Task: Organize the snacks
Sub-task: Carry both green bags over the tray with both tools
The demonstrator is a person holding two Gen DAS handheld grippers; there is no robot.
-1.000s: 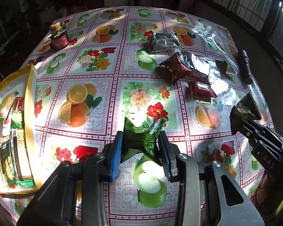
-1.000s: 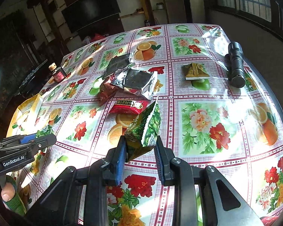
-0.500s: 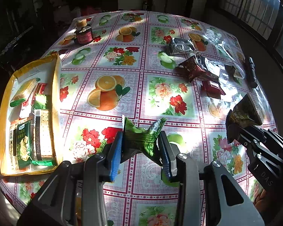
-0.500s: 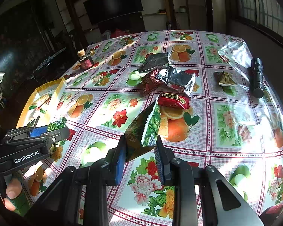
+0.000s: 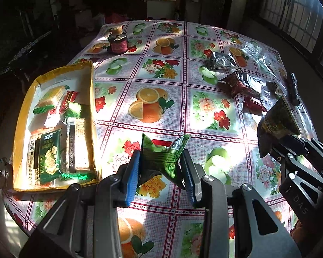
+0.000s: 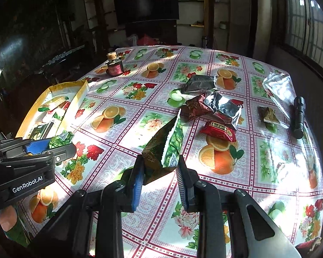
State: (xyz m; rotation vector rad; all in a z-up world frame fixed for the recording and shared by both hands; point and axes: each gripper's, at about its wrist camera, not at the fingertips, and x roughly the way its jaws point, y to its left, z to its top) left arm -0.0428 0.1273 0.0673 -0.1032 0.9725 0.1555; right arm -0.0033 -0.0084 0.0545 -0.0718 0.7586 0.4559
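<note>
Box (image 5: 21,116) contents partly wall-hidden

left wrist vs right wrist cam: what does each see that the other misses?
Left wrist only: readable packs on the yellow box floor, including a green cracker pack, and the right tool from the side, clamping its packet.

Right wrist only: the clear plastic bag in full, a fingertip under the left tool, and the dark screen behind.

Both: loose snacks, red packet, flashlight, corked jar, and a green packet in each tool.
</note>
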